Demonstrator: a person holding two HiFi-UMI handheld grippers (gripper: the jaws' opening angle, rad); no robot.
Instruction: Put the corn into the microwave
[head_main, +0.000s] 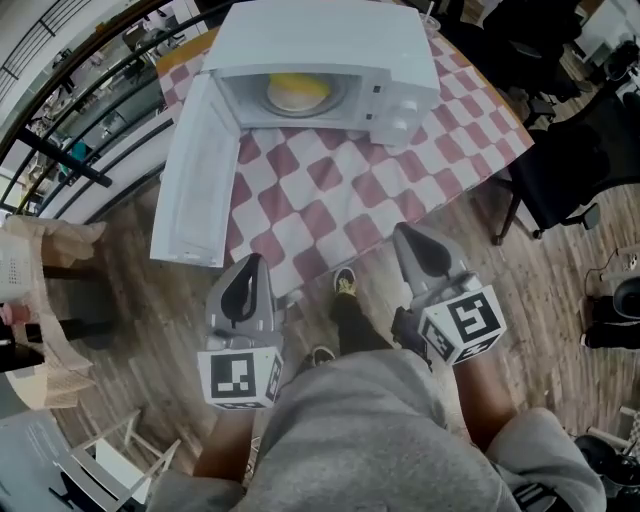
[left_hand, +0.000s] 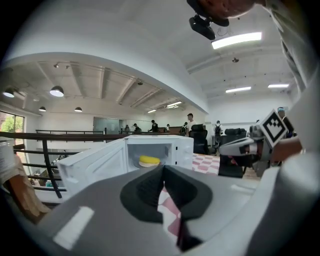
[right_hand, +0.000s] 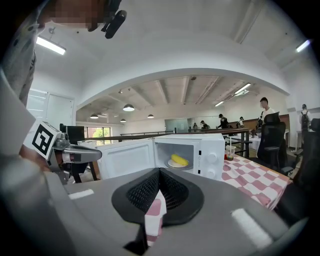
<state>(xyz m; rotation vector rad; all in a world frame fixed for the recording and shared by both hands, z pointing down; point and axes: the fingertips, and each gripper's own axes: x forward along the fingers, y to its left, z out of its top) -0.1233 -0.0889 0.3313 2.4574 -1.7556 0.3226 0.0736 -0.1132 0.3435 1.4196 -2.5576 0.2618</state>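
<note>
The white microwave (head_main: 330, 50) stands on the checked table with its door (head_main: 195, 170) swung wide open to the left. The yellow corn (head_main: 297, 88) lies on a plate inside it, also seen in the left gripper view (left_hand: 149, 160) and the right gripper view (right_hand: 179, 160). Both grippers hang off the table's near edge, well short of the microwave, pointing toward it. My left gripper (head_main: 245, 270) (left_hand: 163, 170) is shut and empty. My right gripper (head_main: 405, 235) (right_hand: 159, 172) is shut with nothing in it.
The red-and-white checked cloth (head_main: 330, 200) covers the table. Black office chairs (head_main: 570, 170) stand at the right, and a dark railing (head_main: 70, 150) runs along the left. A cup with a straw (right_hand: 230, 151) sits right of the microwave. The person's legs and feet (head_main: 345, 300) are below.
</note>
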